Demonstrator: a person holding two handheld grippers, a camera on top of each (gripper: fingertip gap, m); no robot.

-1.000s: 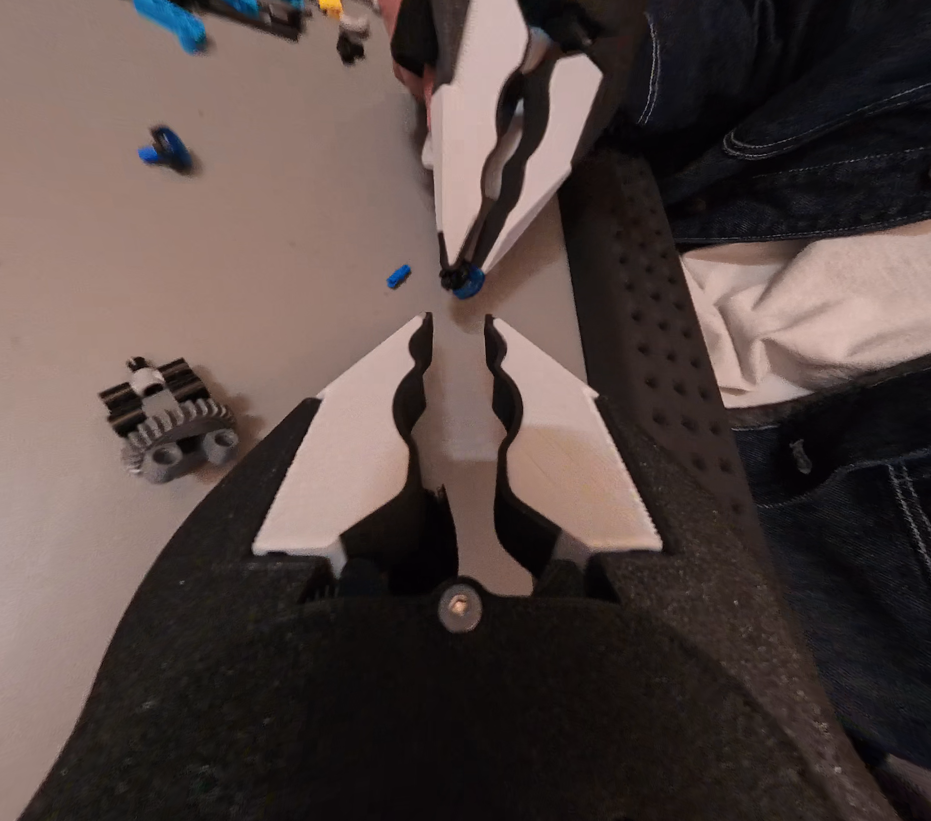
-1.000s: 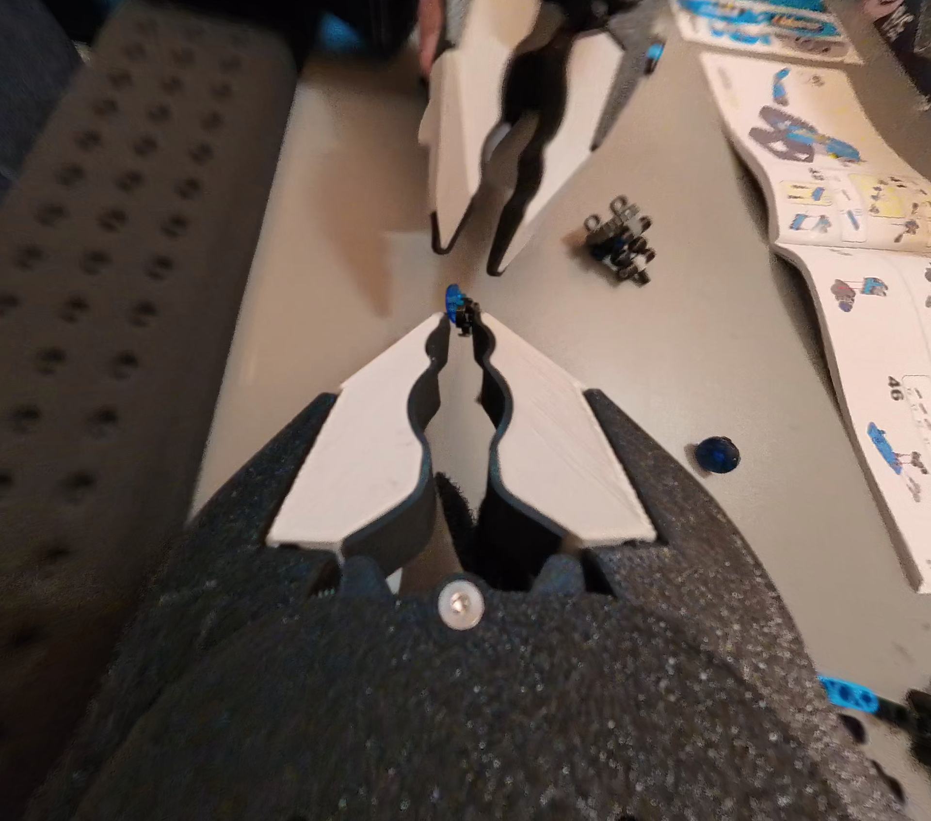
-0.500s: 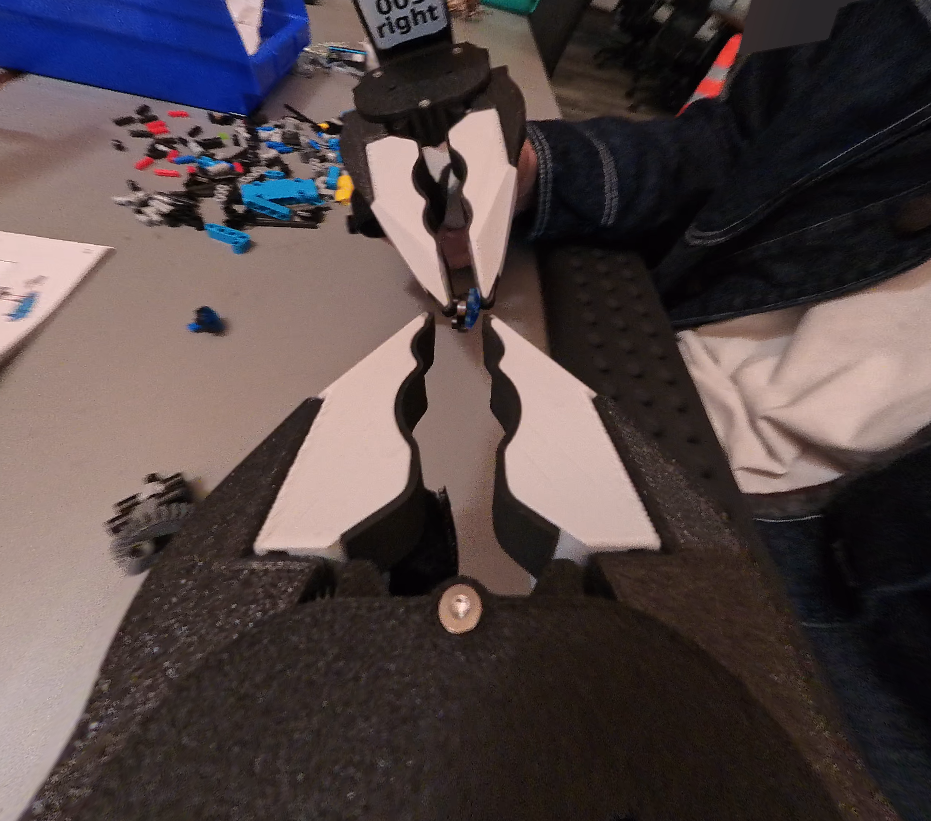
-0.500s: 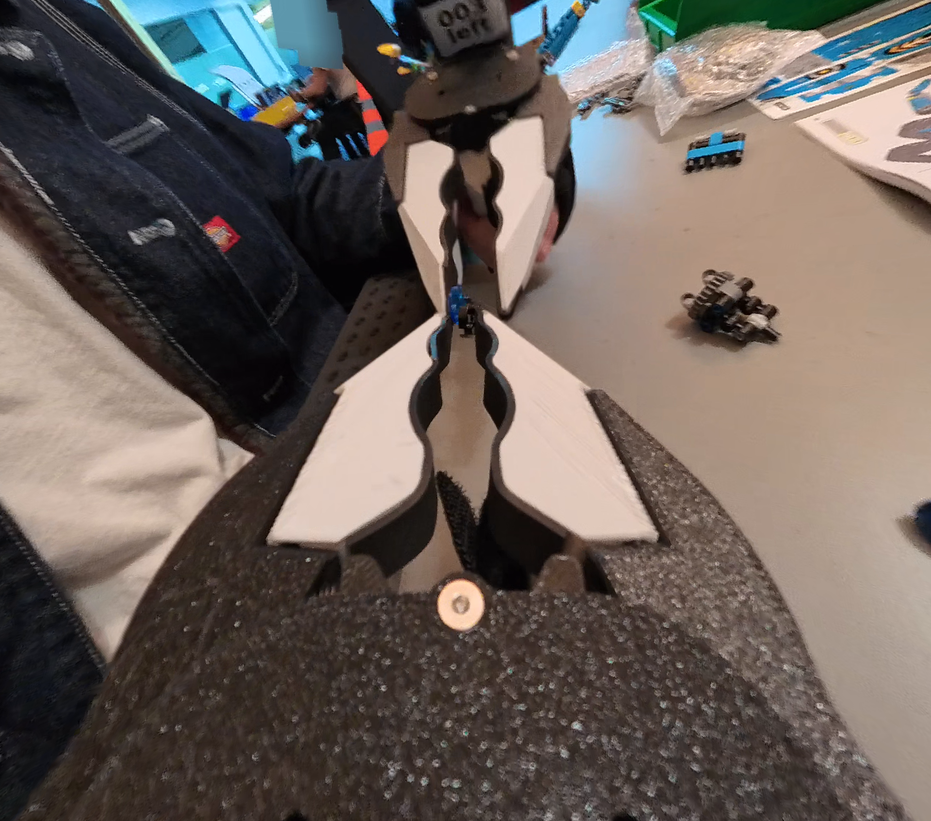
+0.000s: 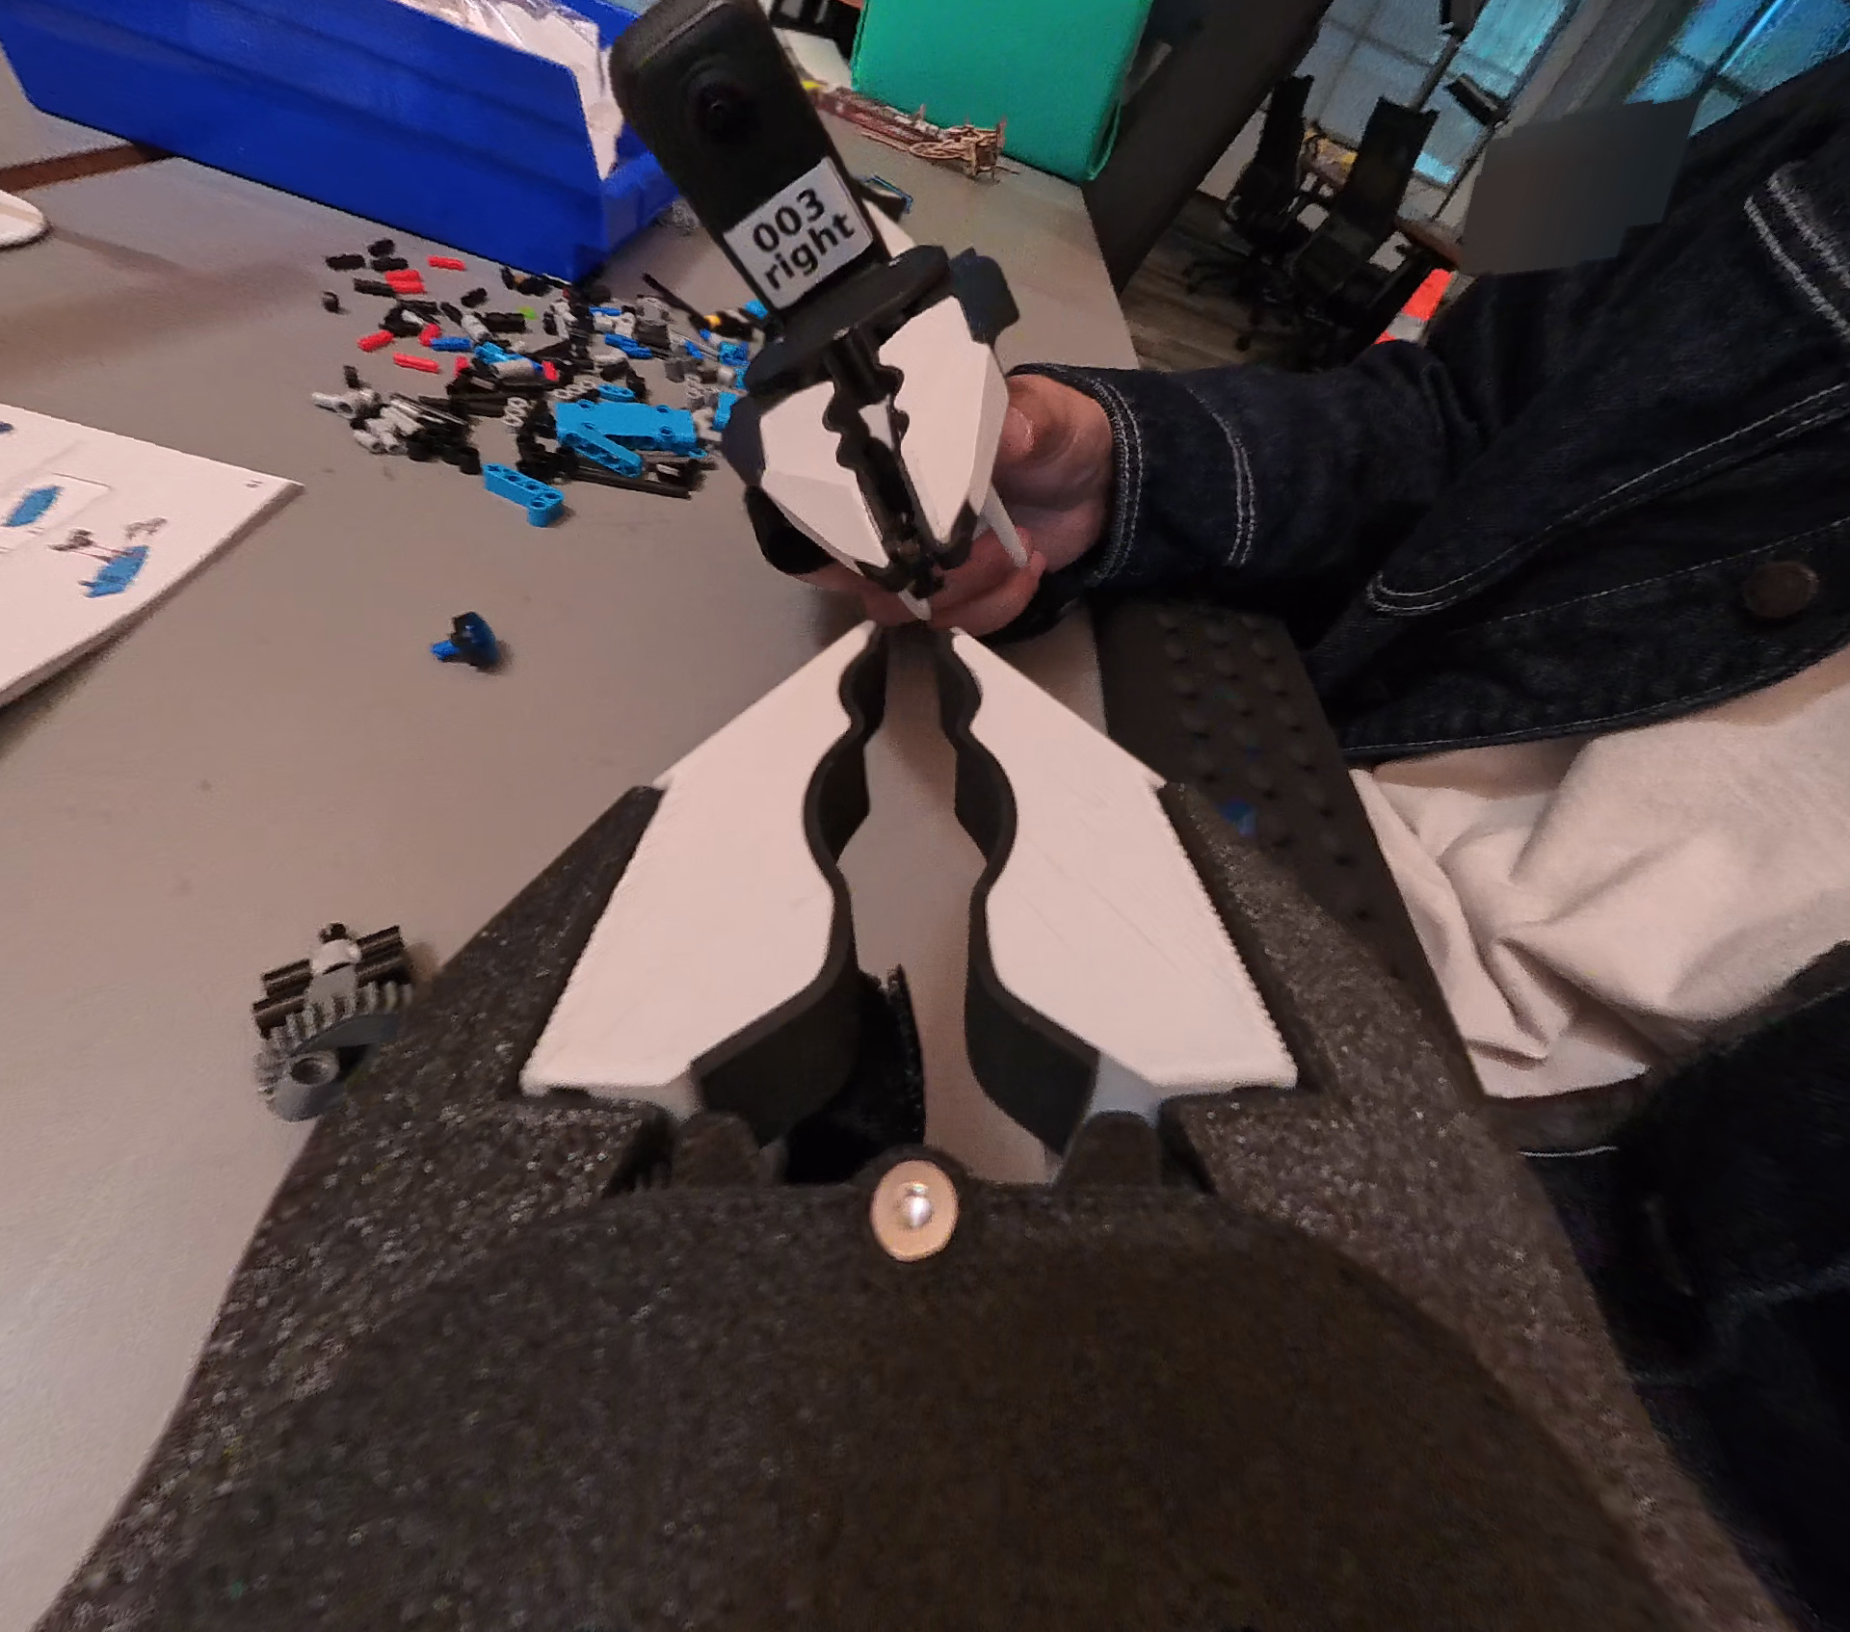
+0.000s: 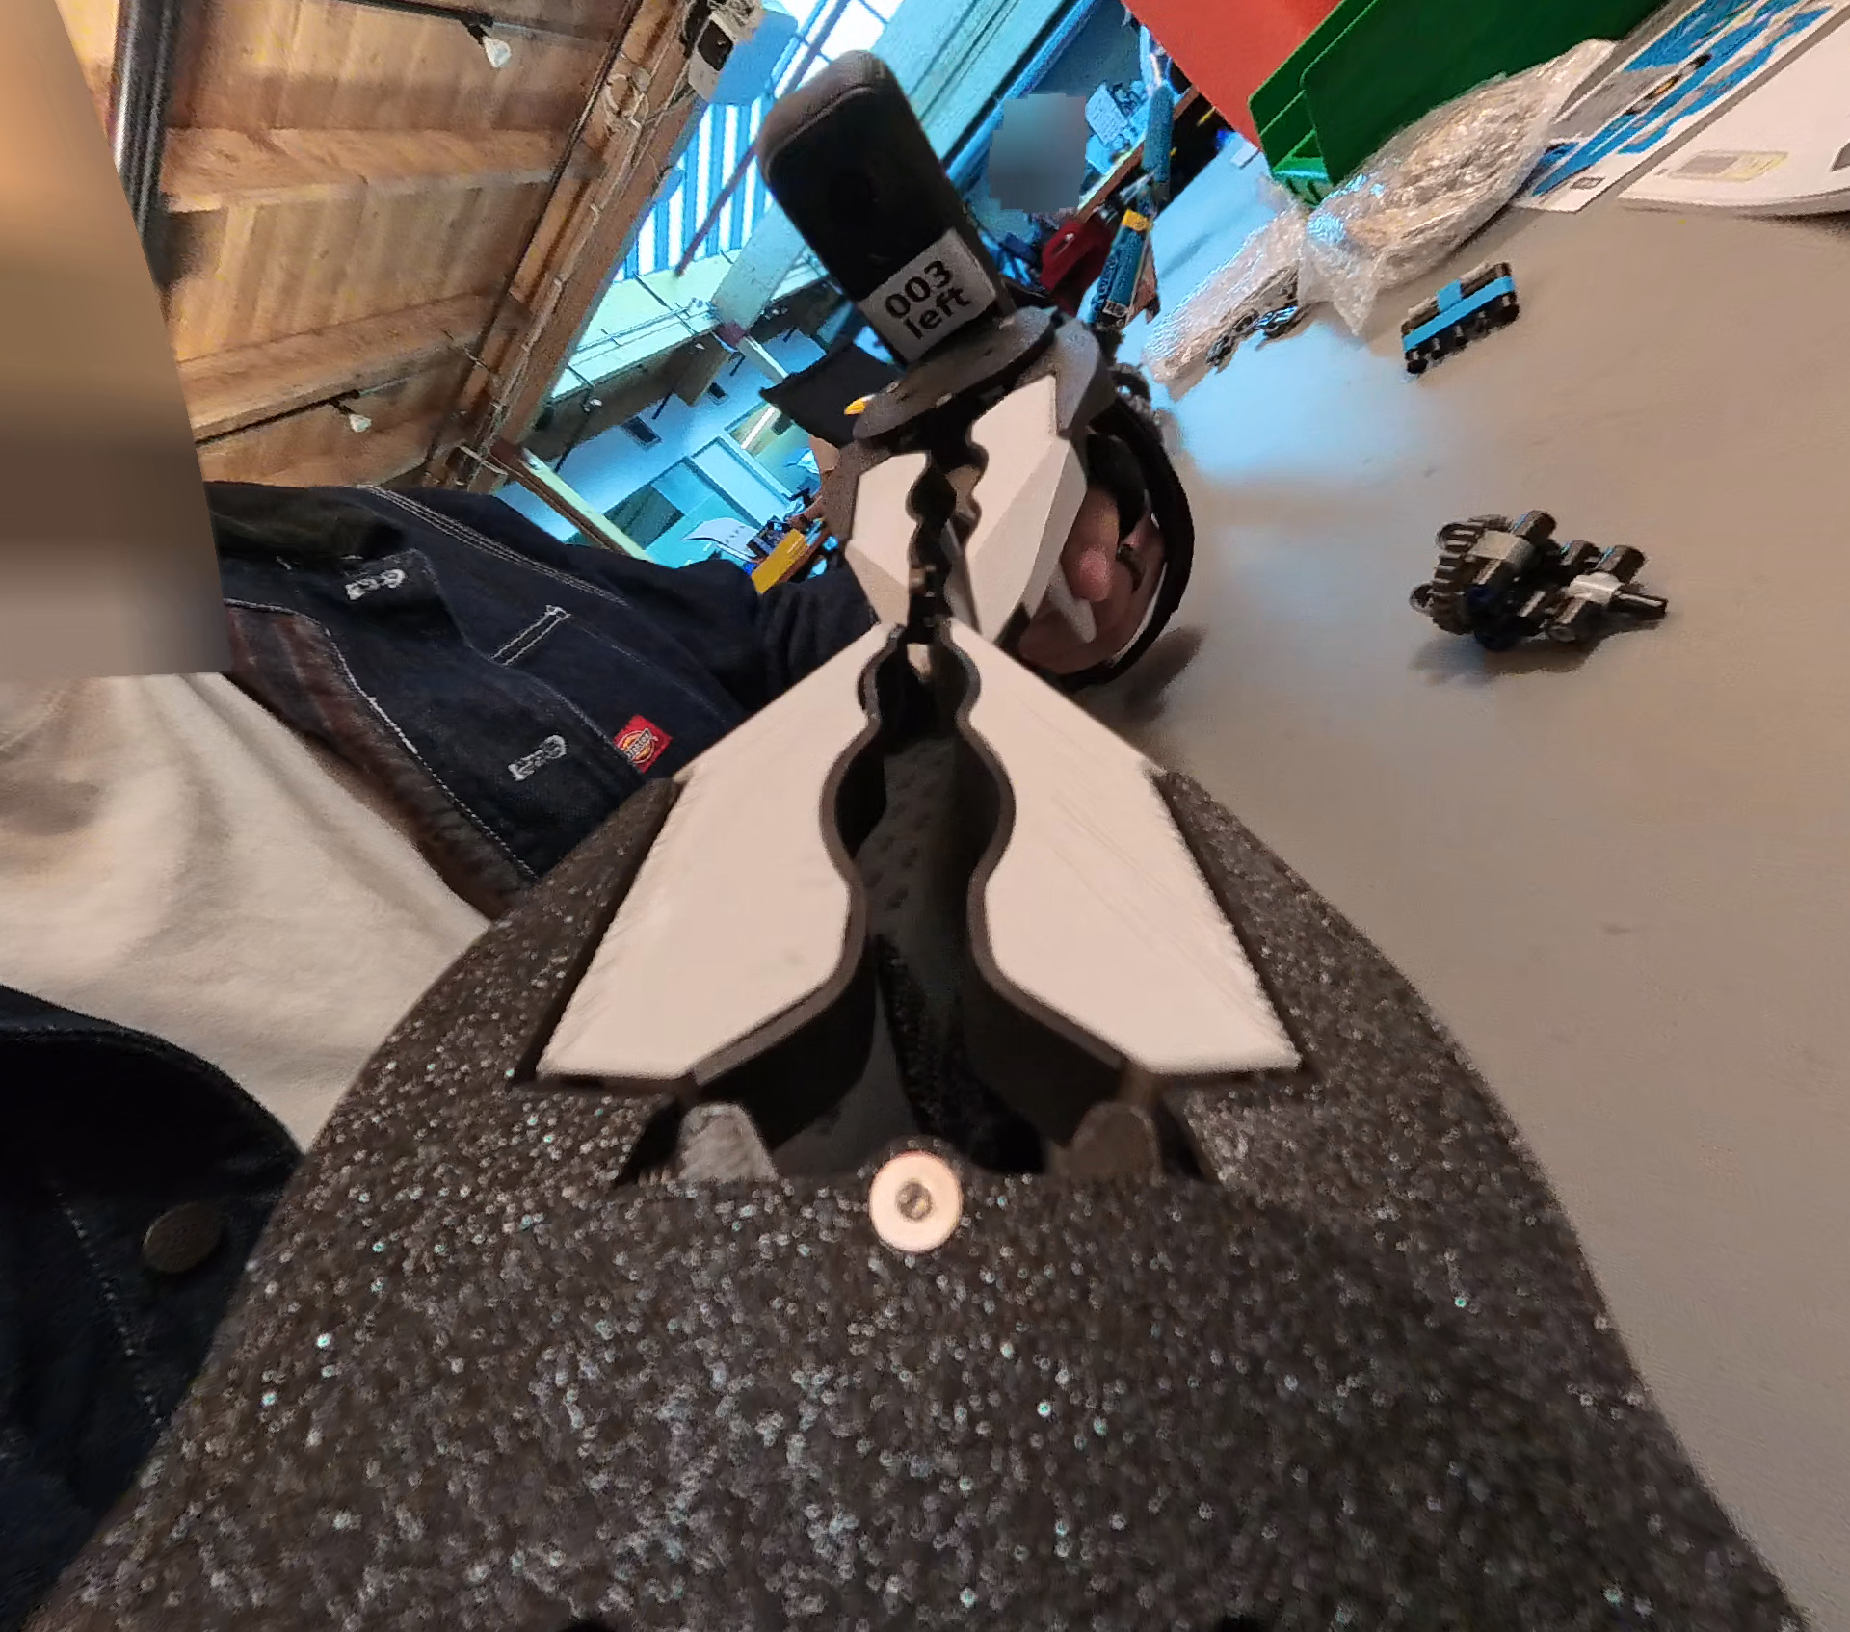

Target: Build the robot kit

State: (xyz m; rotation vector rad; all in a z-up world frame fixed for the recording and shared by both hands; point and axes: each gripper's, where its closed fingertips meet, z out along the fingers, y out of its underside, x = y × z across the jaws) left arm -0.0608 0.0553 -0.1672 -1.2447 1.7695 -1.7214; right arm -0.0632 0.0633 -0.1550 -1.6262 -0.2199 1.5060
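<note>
Grey table (image 5: 250, 783): each hand-held gripper's camera wears a white printed label (image 5: 806, 235).

Both grippers have lifted from the grey table (image 5: 250, 783) and tipped upward, so windows and ceiling now fill the background. The left gripper (image 5: 906, 638) and right gripper (image 6: 916, 638) have closed in until their tips meet. The small blue and black piece, earlier plain at the right gripper's tip, is now barely visible.
</note>
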